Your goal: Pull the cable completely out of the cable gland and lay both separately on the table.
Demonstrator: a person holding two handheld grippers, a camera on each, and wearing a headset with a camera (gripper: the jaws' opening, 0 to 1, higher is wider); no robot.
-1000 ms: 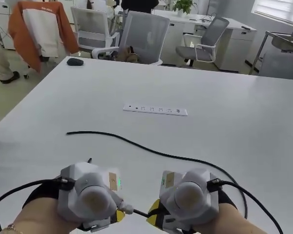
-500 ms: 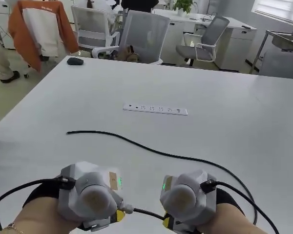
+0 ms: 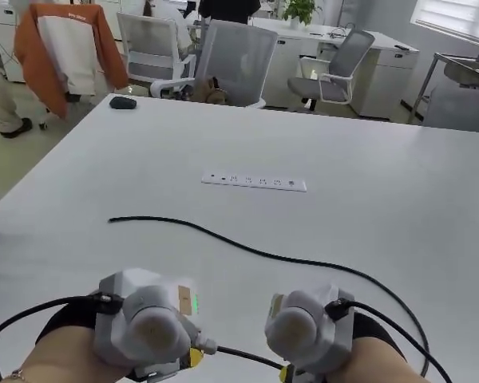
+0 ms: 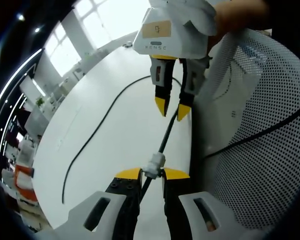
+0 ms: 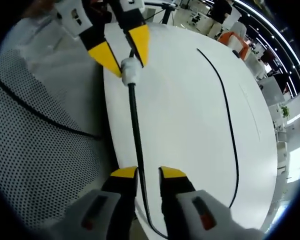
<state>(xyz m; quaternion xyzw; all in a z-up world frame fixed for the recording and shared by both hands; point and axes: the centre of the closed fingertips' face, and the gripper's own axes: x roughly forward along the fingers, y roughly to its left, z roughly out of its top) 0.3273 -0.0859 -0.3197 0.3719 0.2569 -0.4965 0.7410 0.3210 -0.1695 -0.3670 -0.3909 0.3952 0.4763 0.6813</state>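
Observation:
A long black cable (image 3: 247,249) lies in a curve across the white table (image 3: 367,199) and loops back to me at the right. My left gripper (image 3: 193,355) is shut on the white cable gland (image 3: 207,346), which sits between its yellow tips in the left gripper view (image 4: 154,164). A short, straight stretch of cable (image 5: 134,115) runs from the gland (image 5: 129,71) to my right gripper (image 5: 142,175), which is shut on the cable. The right gripper (image 4: 171,109) faces the left one, a short gap apart, near the table's front edge.
A white power strip (image 3: 254,180) lies mid-table beyond the cable. A dark mouse (image 3: 122,100) sits at the far left edge. Office chairs (image 3: 235,60) and an orange jacket (image 3: 64,44) stand behind the table. White mesh fabric (image 4: 250,125) is close beside the grippers.
My right gripper has drawn away to the right from the gland, so more black cable shows between the two grippers. The cable's loop at the right shifted outward. The left gripper stayed put.

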